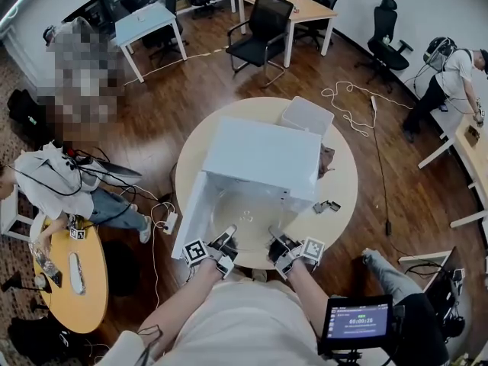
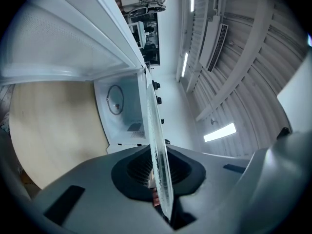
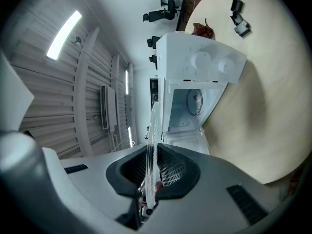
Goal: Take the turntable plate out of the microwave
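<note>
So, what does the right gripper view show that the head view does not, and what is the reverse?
Only the right gripper view: two knobs on the microwave, a ceiling light, and, up close, the right gripper with its jaws closed on the rim of the turntable plate.
Only the head view: the left gripper, people at other tables, office chairs.
Both: the open white microwave, the plate held in front of it, the round table and the small black clips.
</note>
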Available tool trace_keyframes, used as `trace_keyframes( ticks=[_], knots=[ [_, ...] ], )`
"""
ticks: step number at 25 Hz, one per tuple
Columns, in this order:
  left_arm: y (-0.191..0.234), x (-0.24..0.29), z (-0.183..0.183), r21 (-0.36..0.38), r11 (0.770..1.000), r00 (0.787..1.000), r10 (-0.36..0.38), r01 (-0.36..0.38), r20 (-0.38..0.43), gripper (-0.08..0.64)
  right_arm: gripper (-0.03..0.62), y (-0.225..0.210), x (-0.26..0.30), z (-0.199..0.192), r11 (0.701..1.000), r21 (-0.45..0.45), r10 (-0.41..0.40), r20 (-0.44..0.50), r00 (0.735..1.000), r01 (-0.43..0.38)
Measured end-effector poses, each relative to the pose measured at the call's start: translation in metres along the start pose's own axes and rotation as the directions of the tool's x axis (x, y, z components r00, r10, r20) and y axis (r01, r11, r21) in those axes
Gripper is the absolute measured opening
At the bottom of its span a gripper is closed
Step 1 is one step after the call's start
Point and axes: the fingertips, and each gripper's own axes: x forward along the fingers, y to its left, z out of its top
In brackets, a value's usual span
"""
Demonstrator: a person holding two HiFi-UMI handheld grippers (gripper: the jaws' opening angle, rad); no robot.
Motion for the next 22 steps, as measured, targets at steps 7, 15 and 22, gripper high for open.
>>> trace_keyframes(
  ticks=[7, 15, 22],
  knots=[
    [-0.015, 0.011, -0.010, 0.026, 0.999, 0.999, -0.035, 0.035, -0.003, 0.043, 0.032, 0.013, -0.009, 0.012, 0.999, -0.030, 0.025, -0.010, 1.000, -0.025],
    [-0.026, 0.017, -0.023, 0.055, 0.997, 0.998, -0.058, 0.060, -0.028, 0.043, 0.032, 0.023, -0.020, 0.020, 0.997, -0.065, 0.043, -0.016, 0.999, -0.044],
    [-0.038, 0.020, -0.034, 0.104, 0.992, 0.996, -0.067, 0.072, -0.052, 0.043, 0.032, 0.033, -0.028, 0.024, 0.994, -0.087, 0.065, -0.035, 0.997, -0.068]
  ],
)
